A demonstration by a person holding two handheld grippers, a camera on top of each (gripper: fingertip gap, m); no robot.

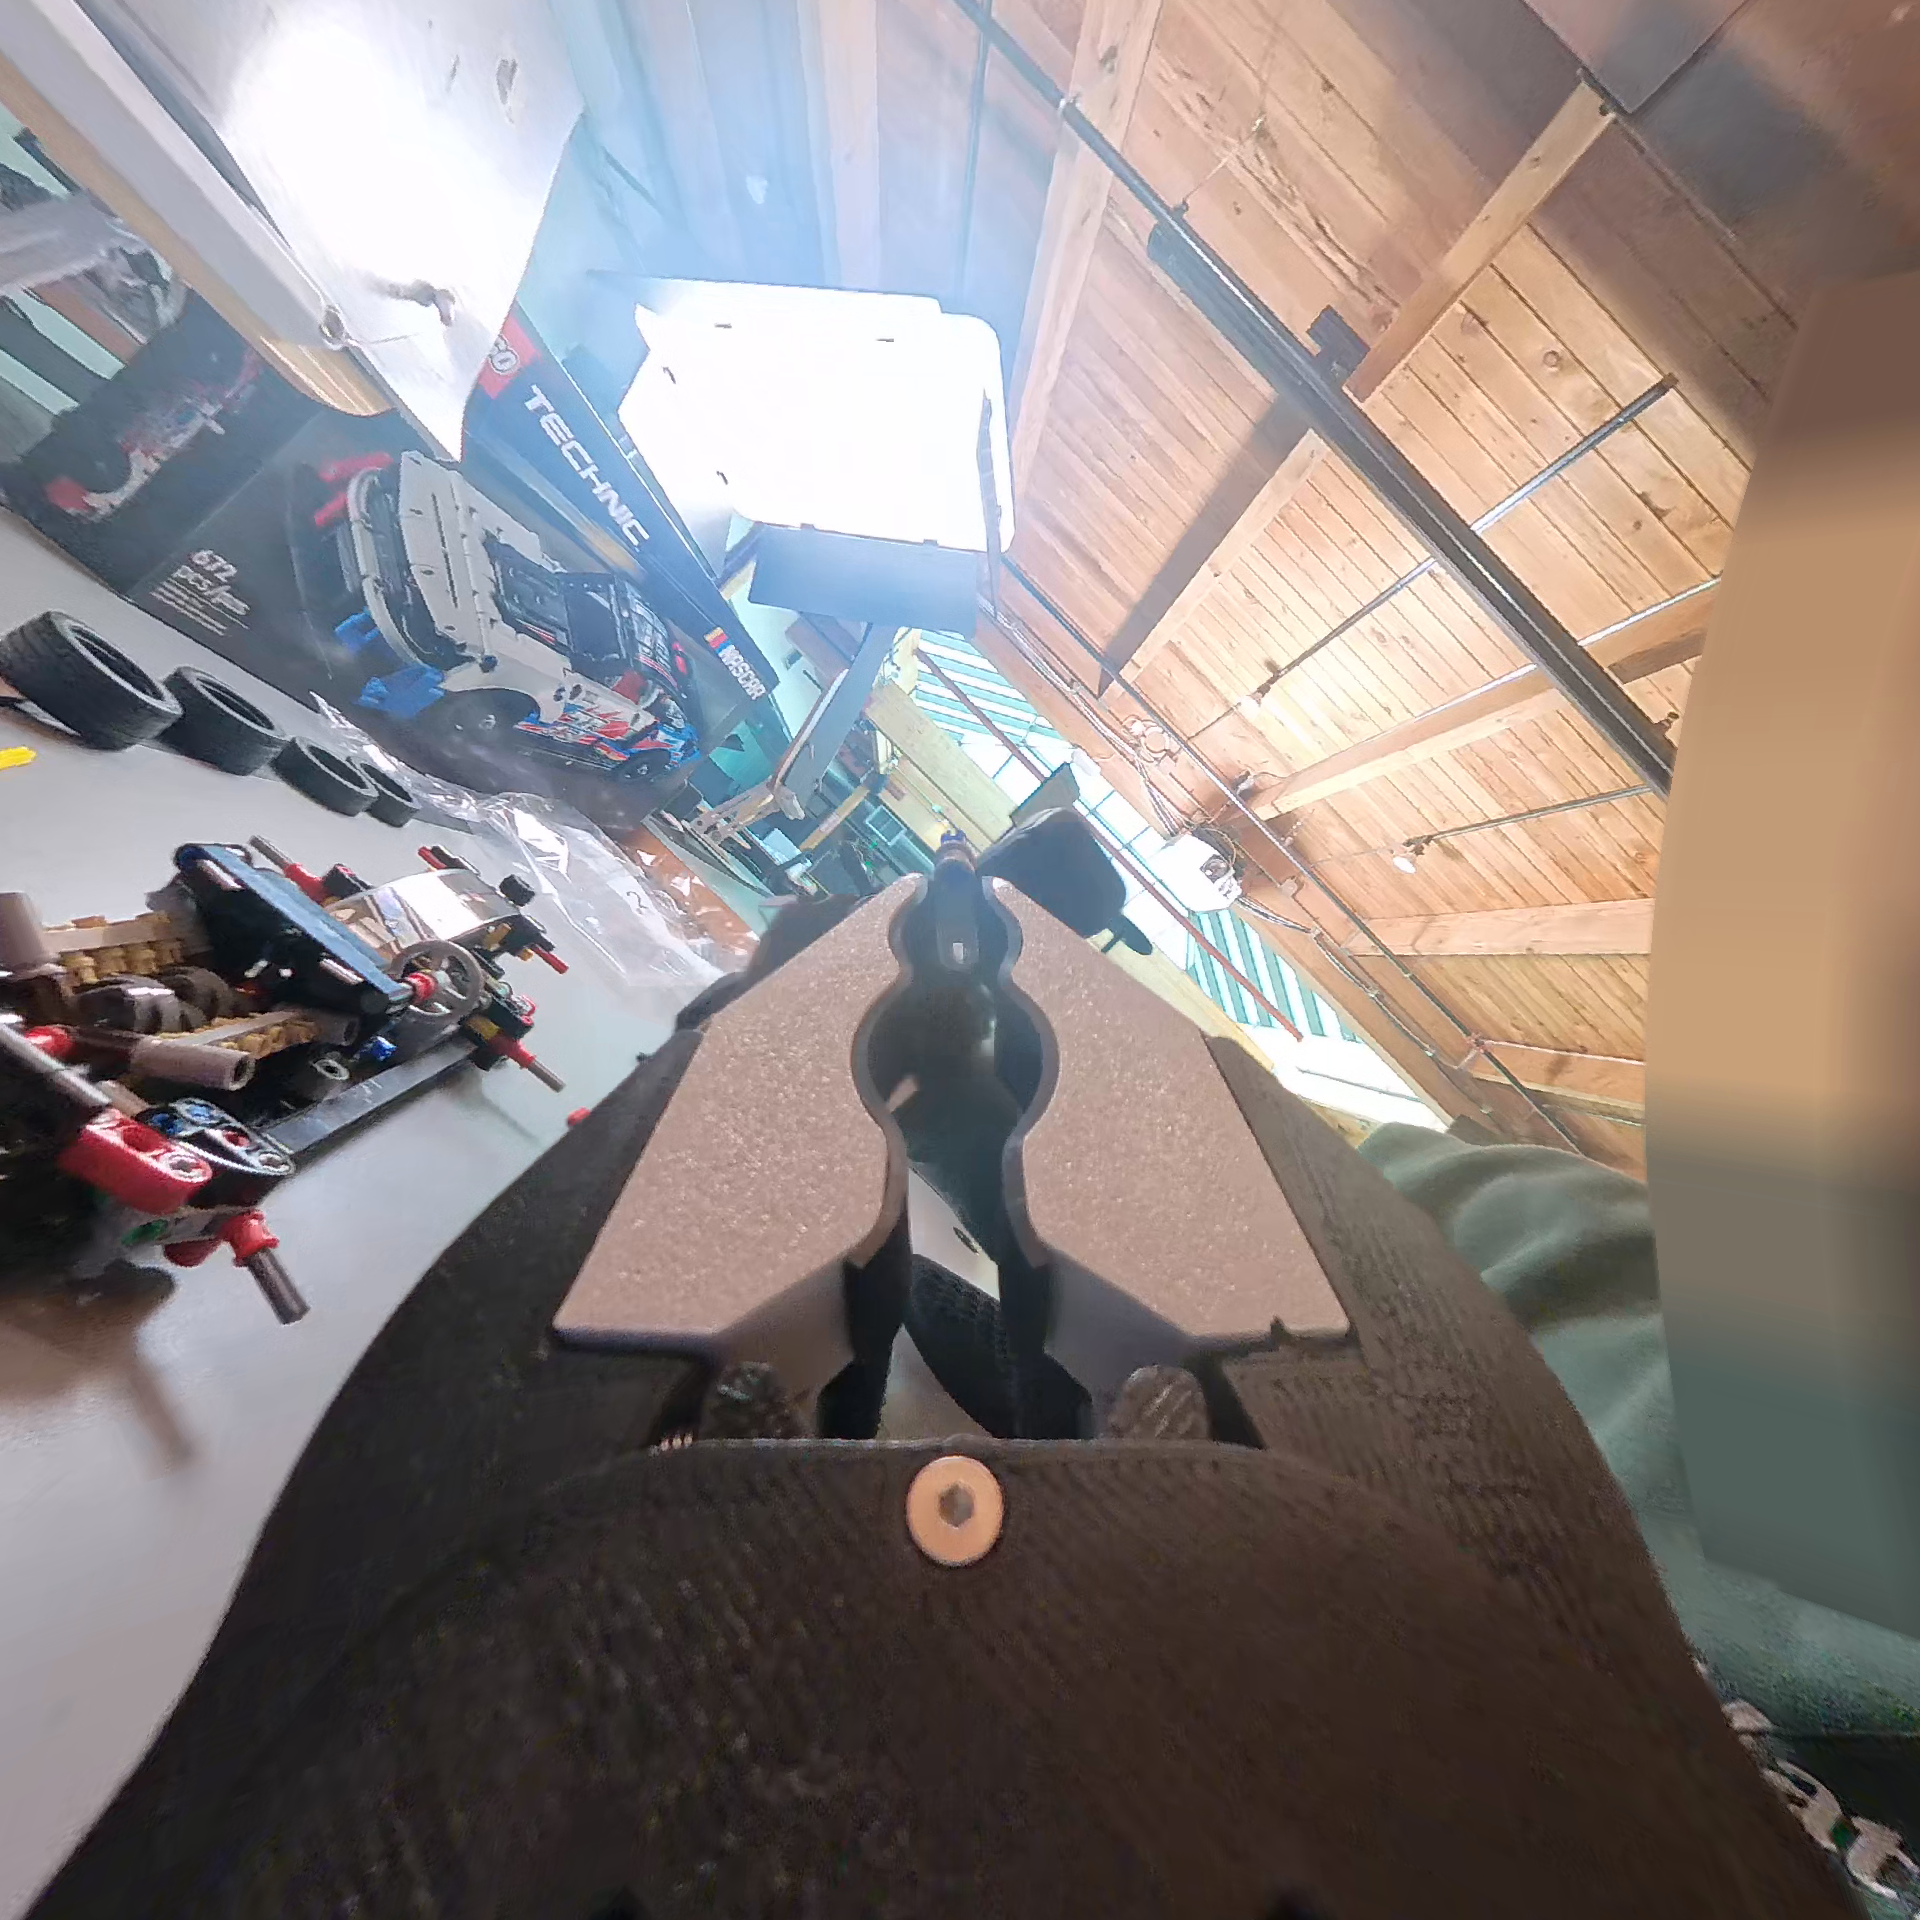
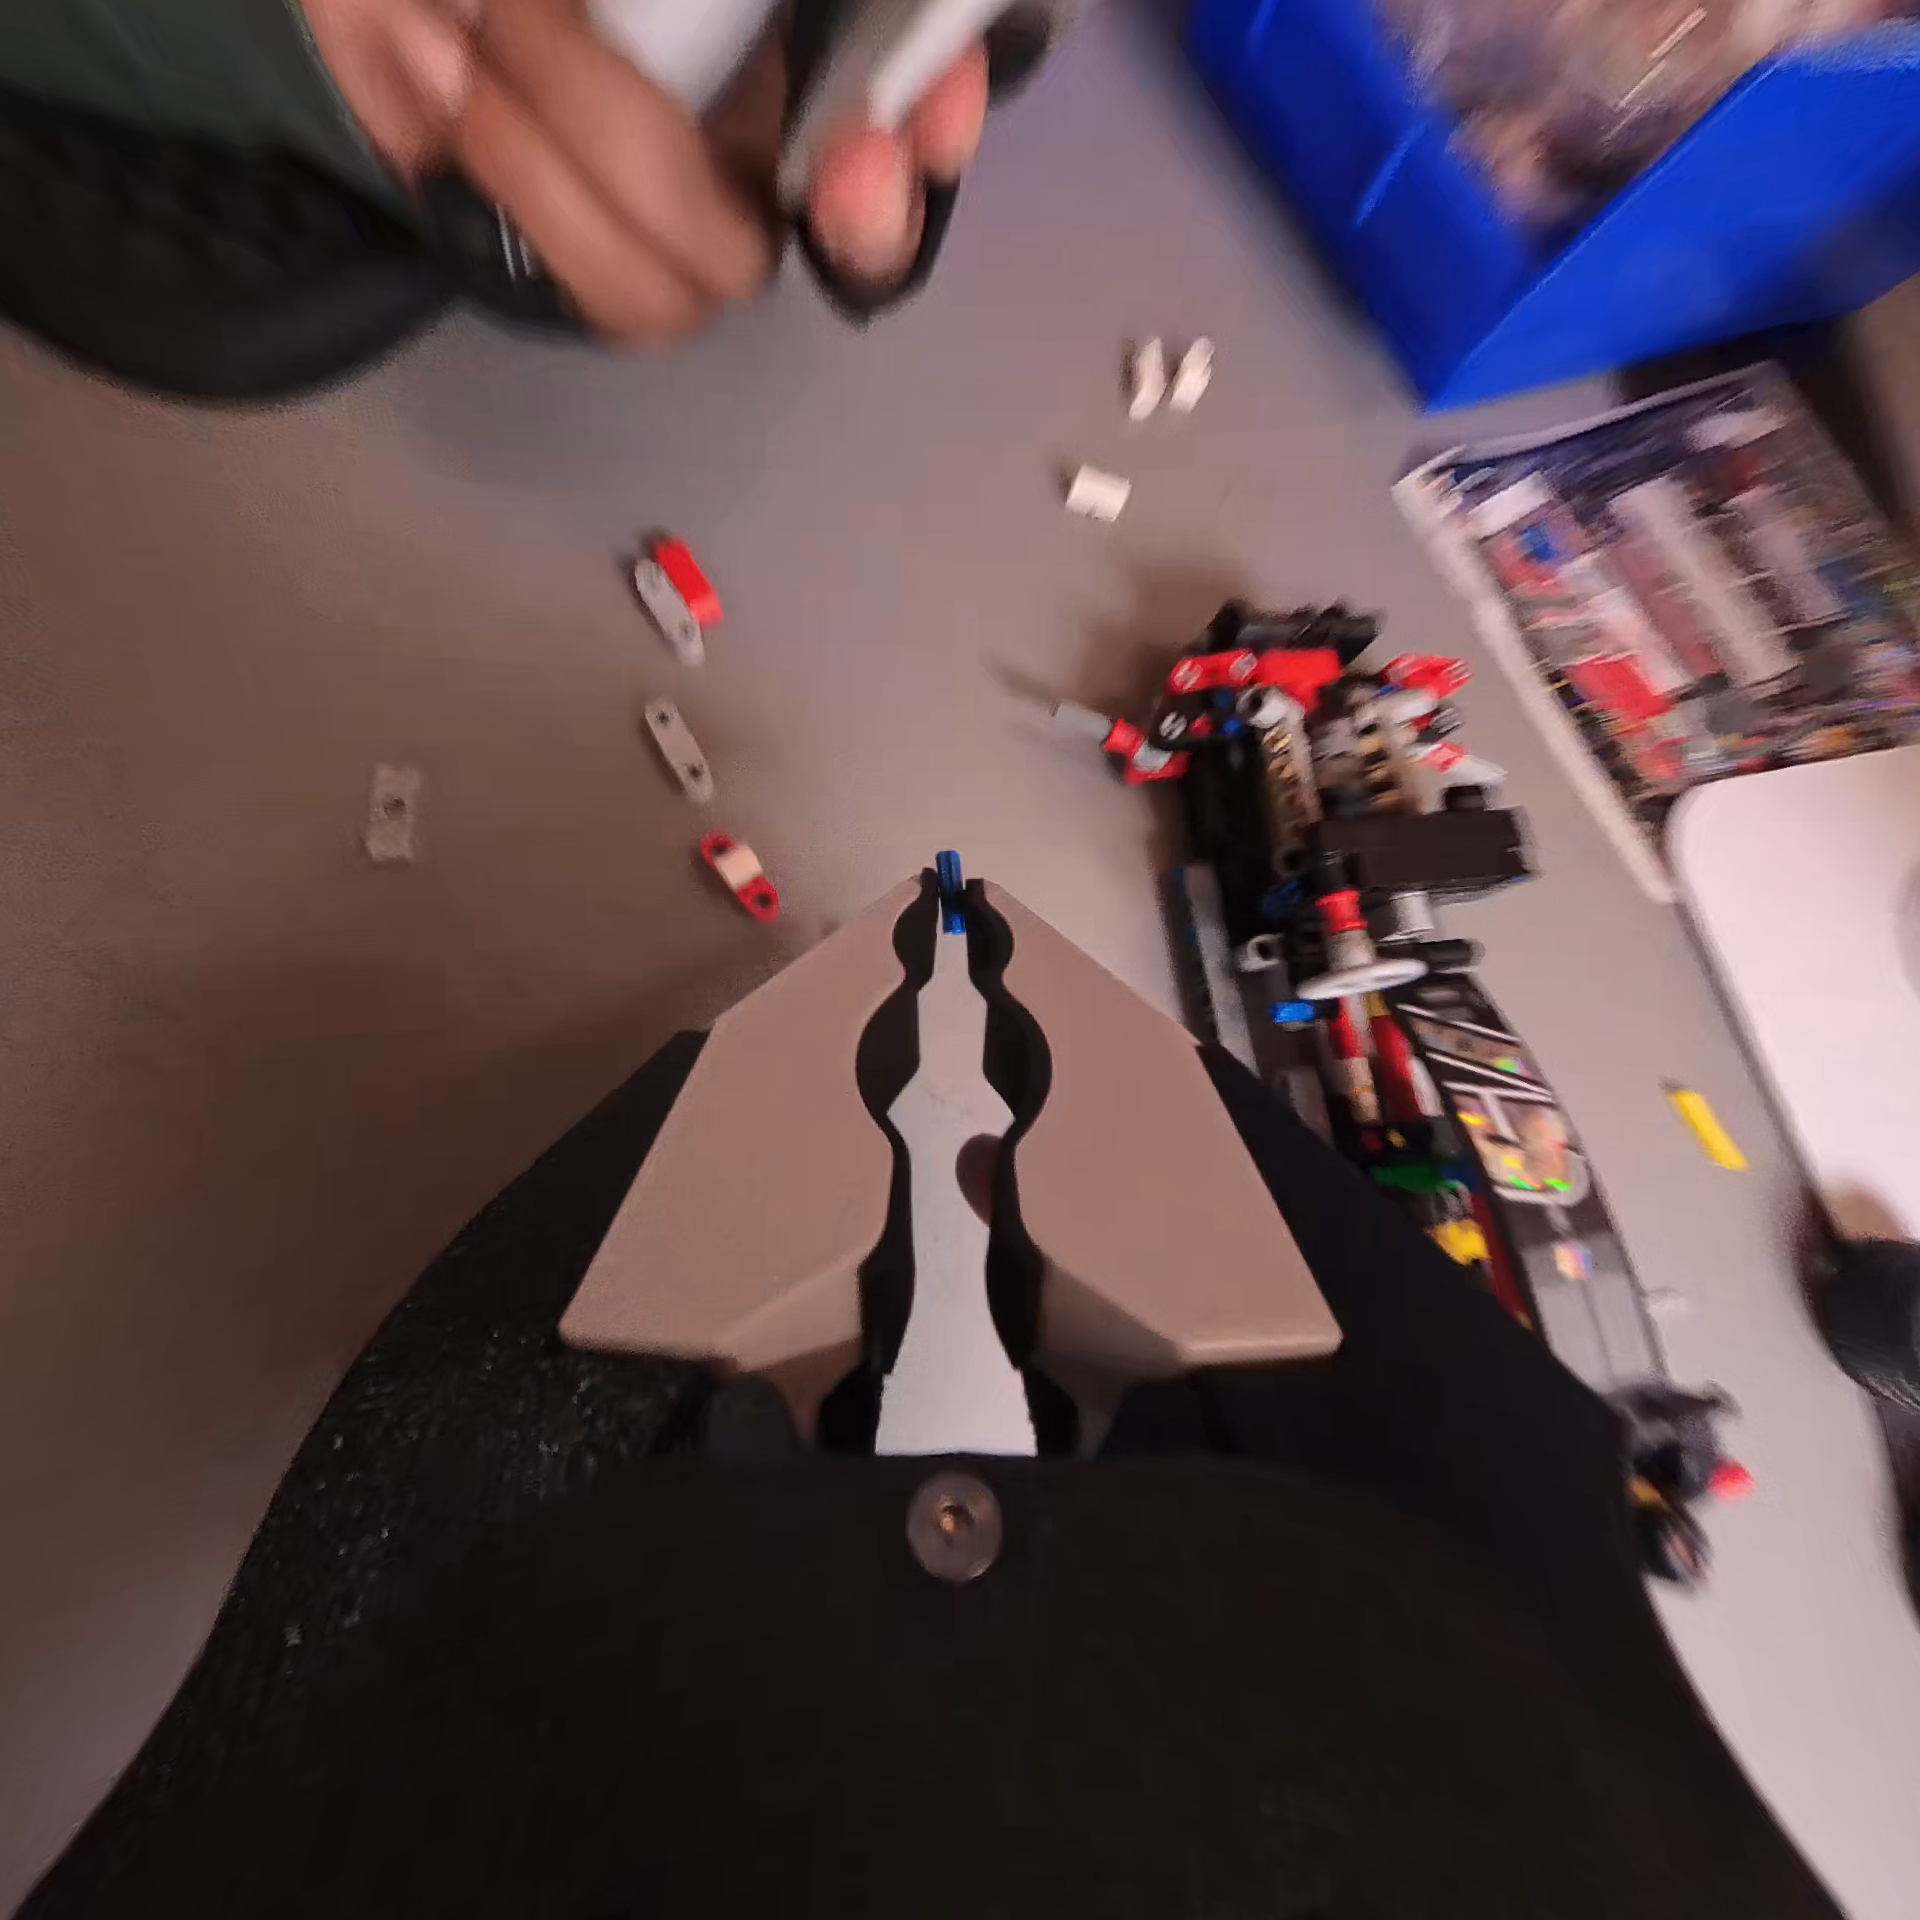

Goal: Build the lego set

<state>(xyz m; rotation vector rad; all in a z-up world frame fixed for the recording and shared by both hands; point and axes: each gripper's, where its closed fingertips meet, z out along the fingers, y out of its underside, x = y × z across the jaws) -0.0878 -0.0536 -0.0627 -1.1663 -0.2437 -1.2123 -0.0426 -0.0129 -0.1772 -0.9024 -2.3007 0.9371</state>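
My left gripper (image 1: 954, 896) points up toward the ceiling, off the table. Its fingers are shut on a small dark lego piece (image 1: 954, 930) with a blue tip. The partly built lego car chassis (image 1: 239, 997) lies on the grey table to its left. My right gripper (image 2: 948, 885) is shut on a small blue pin (image 2: 950, 902) and hovers over the table. The same chassis (image 2: 1351, 883) lies just right of it. Loose red and grey pieces (image 2: 681, 594) lie to its left.
Several black tyres (image 1: 208, 717), a lego box (image 1: 468, 582) and plastic bags (image 1: 582, 862) stand behind the chassis. A blue bin (image 2: 1558, 187), an instruction booklet (image 2: 1683, 582), white pieces (image 2: 1096, 490), a yellow piece (image 2: 1704, 1127) and a blurred hand (image 2: 644, 177) are around.
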